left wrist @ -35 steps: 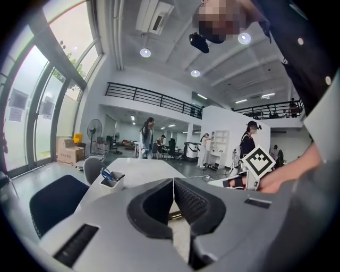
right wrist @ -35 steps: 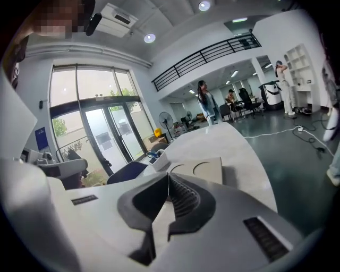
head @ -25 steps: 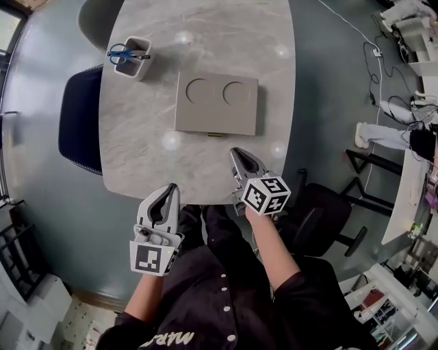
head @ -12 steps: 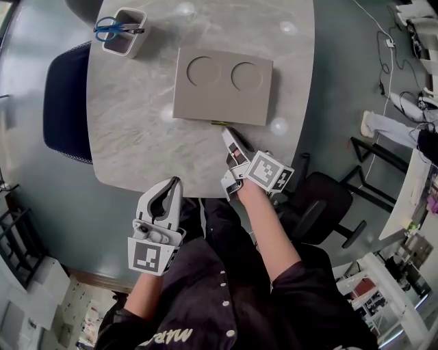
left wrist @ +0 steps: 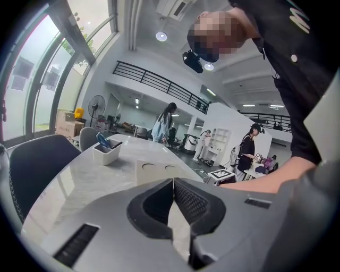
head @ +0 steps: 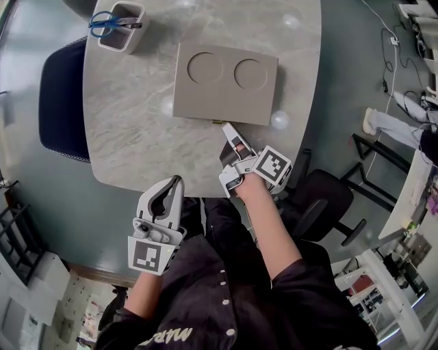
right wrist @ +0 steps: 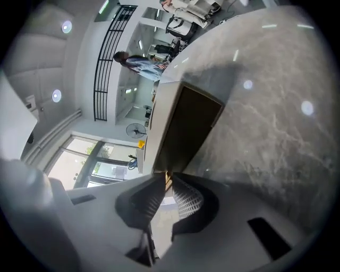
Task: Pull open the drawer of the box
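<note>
Right gripper (head: 228, 130): I hold it low over the worktop (head: 130, 143), tips at the near edge of the box (head: 226, 96); its marker cube faces up behind them.
Right gripper state: in the right gripper view my jaws are drawn nearly together, pinched on the small tan pull tab (right wrist: 168, 178) that shows between the tips.
Drawer: its dark front (right wrist: 188, 127) sits flush in the near side of the box, not pulled out.
Pull tab: it pokes out at the middle of that near side (head: 219, 123), just at my right tips.
Box: flat and tan with two round recesses on top; it lies on the worktop, toward the far side, straight ahead of me.
Left gripper (head: 175, 183): I hold it off the near edge of the worktop, above my lap, well apart from the box.
Left gripper state: jaw tips meet, nothing between them (left wrist: 172, 183).
Cup (head: 122, 34): white, at the far left corner of the worktop, blue-handled scissors (head: 102, 20) standing in it.
</note>
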